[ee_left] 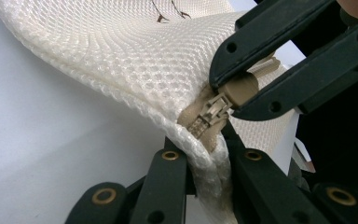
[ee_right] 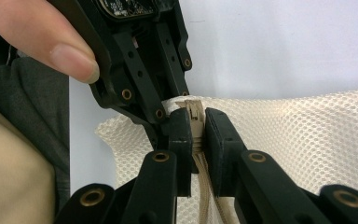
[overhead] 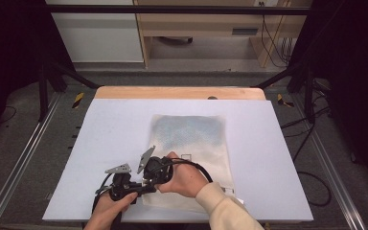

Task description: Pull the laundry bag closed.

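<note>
Pinching the corner of the cream-white mesh laundry bag (ee_left: pixel 121 51) just below its zipper end, the left tool (ee_left: pixel 205 161) has its jaws clamped on the doubled mesh edge, with no gap left between fabric and pads. Right beside it, the right tool (ee_right: pixel 196 135) is closed on the beige zipper slider (ee_right: pixel 195 114); from the left gripper view the same tool (ee_left: pixel 235 91) grips the slider's tan pull tab (ee_left: pixel 240 88). In the high view both tools meet at the near left corner of the bag (overhead: pixel 191 139), the left tool (overhead: pixel 139 184) touching the right tool (overhead: pixel 148 177). The bag lies flat on the pale lavender tabletop (overhead: pixel 115 129), stretching away toward the far wooden edge (overhead: pixel 179 92).
</note>
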Tool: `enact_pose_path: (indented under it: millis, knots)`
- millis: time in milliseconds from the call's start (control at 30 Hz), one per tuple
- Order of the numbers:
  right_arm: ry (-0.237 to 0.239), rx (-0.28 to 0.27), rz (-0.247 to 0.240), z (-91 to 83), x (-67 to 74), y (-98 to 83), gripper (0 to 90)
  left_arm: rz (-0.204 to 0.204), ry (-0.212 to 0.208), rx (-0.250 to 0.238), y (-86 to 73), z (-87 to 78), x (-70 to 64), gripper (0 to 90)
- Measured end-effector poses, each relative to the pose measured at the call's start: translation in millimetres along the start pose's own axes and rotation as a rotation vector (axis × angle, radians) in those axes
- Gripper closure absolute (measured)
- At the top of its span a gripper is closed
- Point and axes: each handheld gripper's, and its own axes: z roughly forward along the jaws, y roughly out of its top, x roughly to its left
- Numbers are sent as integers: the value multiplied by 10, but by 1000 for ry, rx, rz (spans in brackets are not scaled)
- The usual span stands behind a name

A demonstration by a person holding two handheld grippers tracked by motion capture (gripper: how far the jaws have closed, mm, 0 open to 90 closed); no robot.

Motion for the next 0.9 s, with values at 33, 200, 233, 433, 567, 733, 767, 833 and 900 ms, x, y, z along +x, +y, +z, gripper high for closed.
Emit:
enact_pose_path:
  millis: [33, 200, 233, 433, 567, 733, 767, 833, 900]
  knots:
    - [-3, -1, -1, 0, -1, -5, 817, 0, 5, 0, 0, -4, -2, 858]
    - [-10, 0, -11, 5, 1, -13, 818, 7, 14, 4, 1, -12, 3, 870]
    - [-10, 0, -11, 4, 3, -13, 818, 0, 17, 7, -1, -13, 3, 871]
    - [-17, 8, -17, -2, 13, -6, 819, -6, 24, 4, -3, -19, 12, 874]
    - [-26, 19, -26, -9, 15, -15, 819, -11, 22, -1, -4, -22, 5, 874]
    - [-22, 22, -24, -33, 10, -36, 819, -6, 22, -1, -3, -20, 2, 875]
    - [-22, 25, -29, -36, 10, -38, 820, -9, 23, -2, -3, -19, 1, 874]
    - [-22, 29, -26, -37, 20, -43, 820, -11, 20, -1, -4, -19, -3, 874]
    - [-26, 33, -34, -38, 15, -51, 820, -8, 18, -2, -1, -22, -3, 874]
